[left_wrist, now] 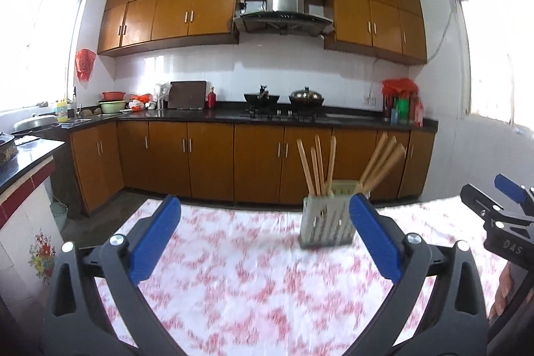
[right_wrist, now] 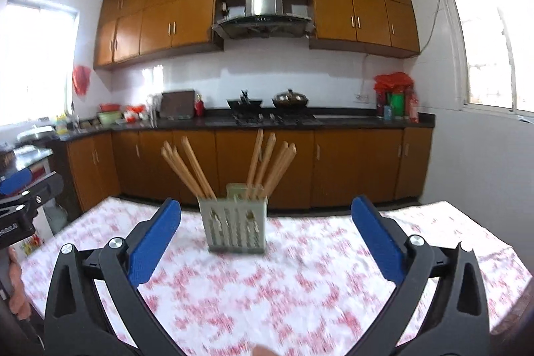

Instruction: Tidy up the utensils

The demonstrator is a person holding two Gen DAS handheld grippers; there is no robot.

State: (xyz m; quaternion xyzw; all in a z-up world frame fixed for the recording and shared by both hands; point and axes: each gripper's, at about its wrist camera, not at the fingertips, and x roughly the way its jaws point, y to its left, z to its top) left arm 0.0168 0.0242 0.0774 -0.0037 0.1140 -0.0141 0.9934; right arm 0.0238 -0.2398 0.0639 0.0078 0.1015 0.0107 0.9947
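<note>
Chopsticks (right_wrist: 267, 165) upright in holder (right_wrist: 235, 227) on tabletop (right_wrist: 300, 289); left claw (left_wrist: 263, 236) and right claw (right_wrist: 265, 239) apart, empty; apparently finished.

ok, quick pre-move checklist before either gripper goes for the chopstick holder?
1. Left gripper open, nothing held: ok.
2. Right gripper open, nothing held: ok.
3. Chopstick holder upright on the tablecloth: ok.
4. Chopsticks seated in holder, in two leaning groups: ok.
5. Loose utensils left on the cloth: none seen; near edge cannot tell.
6. Image sharpness for aiming: not ok, both views blurred.
</note>
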